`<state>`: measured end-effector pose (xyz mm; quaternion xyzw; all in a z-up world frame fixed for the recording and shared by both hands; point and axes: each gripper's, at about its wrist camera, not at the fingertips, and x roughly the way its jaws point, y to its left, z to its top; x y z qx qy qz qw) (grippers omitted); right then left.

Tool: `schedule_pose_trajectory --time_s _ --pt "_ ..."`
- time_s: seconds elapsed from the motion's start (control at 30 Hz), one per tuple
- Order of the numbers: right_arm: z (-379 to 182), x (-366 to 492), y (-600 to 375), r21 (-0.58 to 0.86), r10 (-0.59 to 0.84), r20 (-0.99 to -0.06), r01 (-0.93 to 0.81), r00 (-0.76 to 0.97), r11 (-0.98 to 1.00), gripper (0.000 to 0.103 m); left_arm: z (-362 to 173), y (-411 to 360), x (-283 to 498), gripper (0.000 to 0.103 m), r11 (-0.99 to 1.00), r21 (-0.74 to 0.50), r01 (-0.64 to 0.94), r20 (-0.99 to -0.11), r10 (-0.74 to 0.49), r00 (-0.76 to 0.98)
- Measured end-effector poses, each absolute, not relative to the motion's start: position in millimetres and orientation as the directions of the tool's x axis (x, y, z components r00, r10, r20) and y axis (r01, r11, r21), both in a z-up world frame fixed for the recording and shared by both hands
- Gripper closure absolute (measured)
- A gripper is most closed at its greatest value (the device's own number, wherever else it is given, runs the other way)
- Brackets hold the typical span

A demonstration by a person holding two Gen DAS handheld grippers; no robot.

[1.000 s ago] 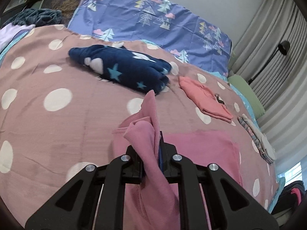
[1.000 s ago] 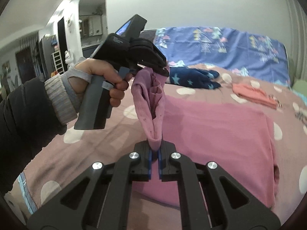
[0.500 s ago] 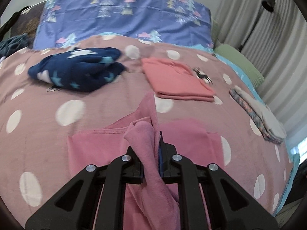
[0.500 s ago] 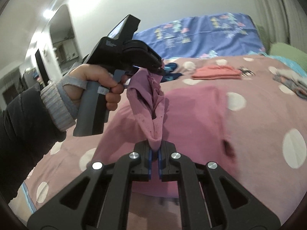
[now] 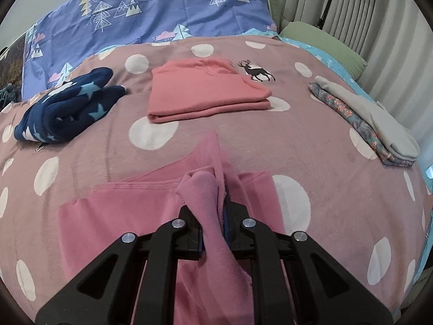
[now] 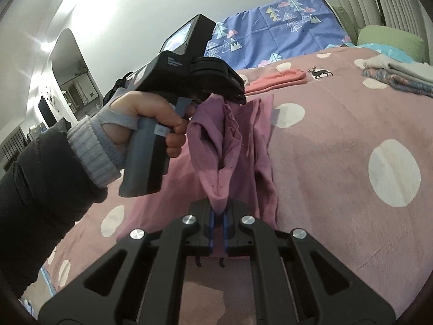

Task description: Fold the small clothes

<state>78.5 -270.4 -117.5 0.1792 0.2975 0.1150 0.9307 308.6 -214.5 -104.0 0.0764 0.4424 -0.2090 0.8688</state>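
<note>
Here both hand-held grippers are clenched on one edge of the pink garment, left hand-held gripper beside right hand-held gripper, its body trailing forward and down onto the bed ahead.

Bed covered by a mauve-pink blanket with white polka dots and one small black deer print. Lying directly on the blanket: pink garment nearest the camera, lower part spread flat, one edge lifted off the surface. Beyond it, folded coral garment, flat and squared. To its left, well apart, bunched navy fleece piece with pale stars. Near the right edge, folded stack: grey piece on top of a floral one. At the head end, blue pillow with tree print; green pillow at far right corner.
</note>
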Motion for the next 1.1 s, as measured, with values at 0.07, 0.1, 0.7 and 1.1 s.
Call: schedule_pose_trajectory --time_s 0.07,0.1,0.7,1.1 --pt "-118.4 77.5 -273.5 0.411 0.324 -0.51 -0.105 0.797 0.906 0.099 -105.7 -219.8 309.2 0.093 0.902 -0.035 0.43 -0.803 -0.281 0.525" --pt "-119.8 76.7 -273.9 0.416 0.327 -0.511 -0.104 0.795 0.903 0.098 -106.8 -223.4 309.2 0.093 0.904 -0.026 0.427 -0.804 -0.273 0.528" --pt "-146.3 88.2 -301.5 0.593 0.455 -0.509 -0.084 0.731 0.8 0.095 -78.0 -98.1 155.4 0.036 0.872 0.108 0.478 -0.712 -0.268 0.649" --pt "-136.9 90.1 -301.7 0.66 0.492 -0.508 -0.048 0.707 0.75 0.096 -150.0 -57.3 78.5 0.032 0.866 0.196 0.461 -0.758 -0.165 0.632"
